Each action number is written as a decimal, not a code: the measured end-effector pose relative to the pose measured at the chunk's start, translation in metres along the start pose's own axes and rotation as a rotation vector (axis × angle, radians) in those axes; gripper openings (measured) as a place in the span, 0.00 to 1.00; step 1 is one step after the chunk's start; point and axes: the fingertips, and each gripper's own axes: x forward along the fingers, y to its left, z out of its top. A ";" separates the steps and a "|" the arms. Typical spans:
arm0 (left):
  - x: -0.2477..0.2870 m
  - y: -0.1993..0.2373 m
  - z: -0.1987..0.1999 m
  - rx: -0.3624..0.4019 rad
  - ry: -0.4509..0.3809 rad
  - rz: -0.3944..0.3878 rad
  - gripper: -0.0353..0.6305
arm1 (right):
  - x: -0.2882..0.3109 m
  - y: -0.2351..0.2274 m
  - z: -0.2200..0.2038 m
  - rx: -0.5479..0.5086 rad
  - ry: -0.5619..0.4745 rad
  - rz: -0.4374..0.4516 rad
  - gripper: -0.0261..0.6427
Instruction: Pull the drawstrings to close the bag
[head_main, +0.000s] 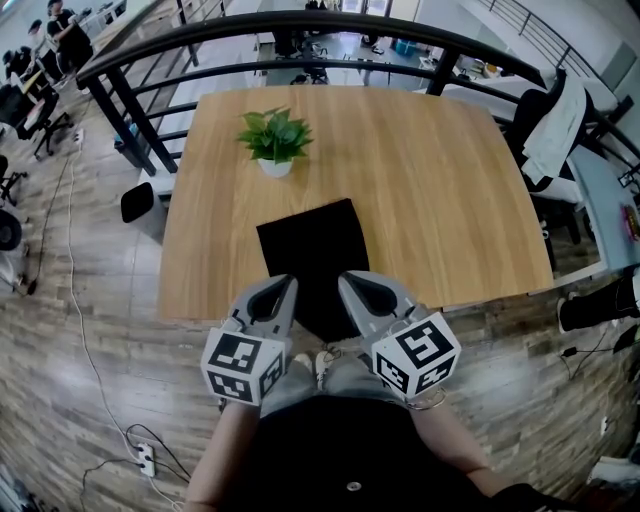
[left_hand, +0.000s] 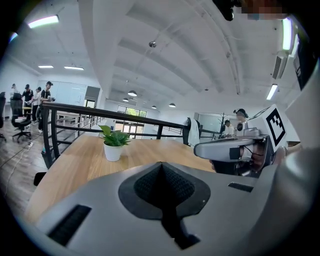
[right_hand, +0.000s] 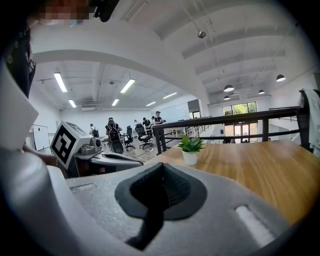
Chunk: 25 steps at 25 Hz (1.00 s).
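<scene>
A flat black bag (head_main: 312, 240) lies on the wooden table (head_main: 440, 180), and its near end hangs over the front edge. No drawstring shows in any view. My left gripper (head_main: 290, 284) and right gripper (head_main: 346, 281) hover side by side over the bag's near end, tips pointing away from me. In the left gripper view the left gripper (left_hand: 161, 166) has its black pads pressed together with nothing between them. The right gripper (right_hand: 161, 168) looks the same in the right gripper view. Each gripper also appears in the other's view, the right gripper (left_hand: 235, 149) and the left gripper (right_hand: 107, 161).
A small potted plant (head_main: 275, 140) in a white pot stands on the table's far left part. A black railing (head_main: 300, 25) runs behind the table. An office chair with a white garment (head_main: 550, 125) is at the right. Cables and a power strip (head_main: 146, 458) lie on the floor at the left.
</scene>
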 end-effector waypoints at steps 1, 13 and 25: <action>0.000 0.000 -0.001 -0.006 0.001 -0.003 0.08 | 0.000 0.000 -0.001 0.001 0.004 0.006 0.04; -0.001 -0.005 -0.008 0.044 0.039 -0.022 0.08 | 0.003 -0.002 -0.004 0.005 0.031 0.025 0.04; -0.003 -0.011 -0.013 0.015 0.049 -0.052 0.08 | -0.001 -0.004 -0.010 0.016 0.048 0.023 0.04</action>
